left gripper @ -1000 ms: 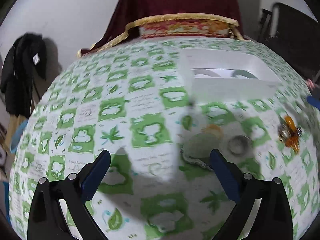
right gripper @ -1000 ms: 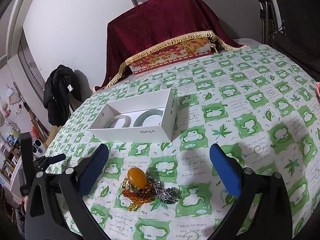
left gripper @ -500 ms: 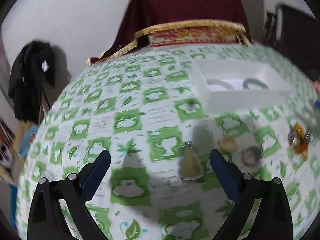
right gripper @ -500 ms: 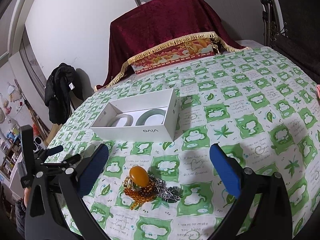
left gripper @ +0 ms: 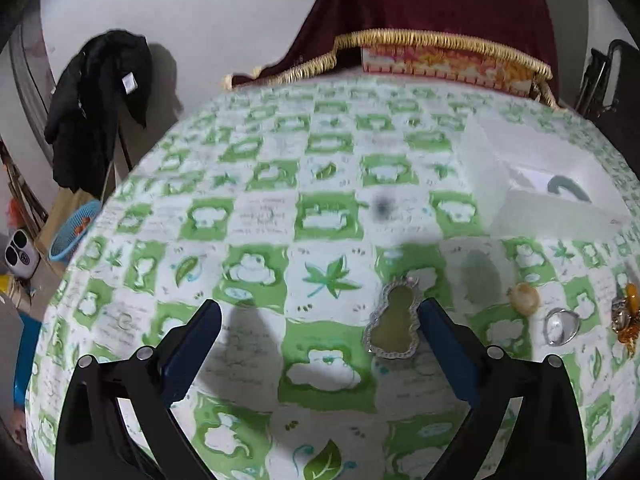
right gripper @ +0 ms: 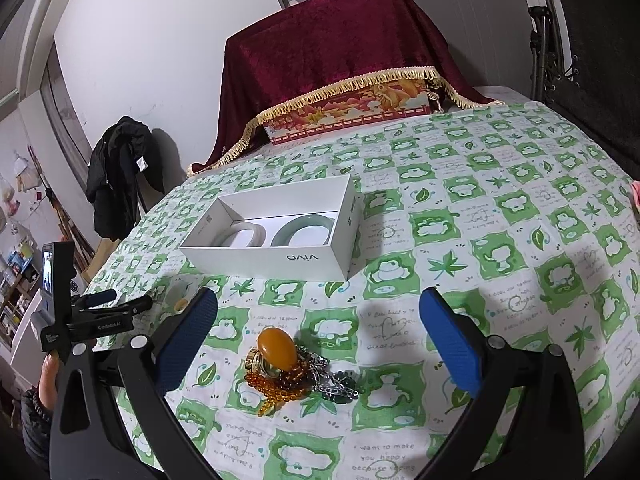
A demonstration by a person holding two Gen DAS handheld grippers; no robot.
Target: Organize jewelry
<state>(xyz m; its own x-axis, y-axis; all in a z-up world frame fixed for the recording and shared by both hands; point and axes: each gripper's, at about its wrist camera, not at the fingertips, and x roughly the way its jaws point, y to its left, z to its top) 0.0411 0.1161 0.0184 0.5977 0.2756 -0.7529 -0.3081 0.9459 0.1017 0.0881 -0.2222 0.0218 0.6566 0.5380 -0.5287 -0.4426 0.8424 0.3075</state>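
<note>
Green-and-white checked cloth covers the surface [right gripper: 500,208], and the sorting looks partly done: the white box [right gripper: 276,256], well ahead of the right gripper [right gripper: 318,332], already holds two bangles [right gripper: 302,230] side by side. Loose pieces are still out. The amber bead tangle [right gripper: 286,368], with its chain, lies between the right jaws, which stand wide and hold nothing. The left gripper [left gripper: 320,334] is likewise spread wide and empty; the gourd-shaped pendant [left gripper: 394,318] lies flat just inside its right jaw, whether touching it I cannot tell. Further right lie a small yellow stone [left gripper: 525,298] and a silver ring [left gripper: 560,326]. My guess: the pendant is next, which calls for centring the left jaws over it, closing on its thin rim, then carrying it to the box.
</note>
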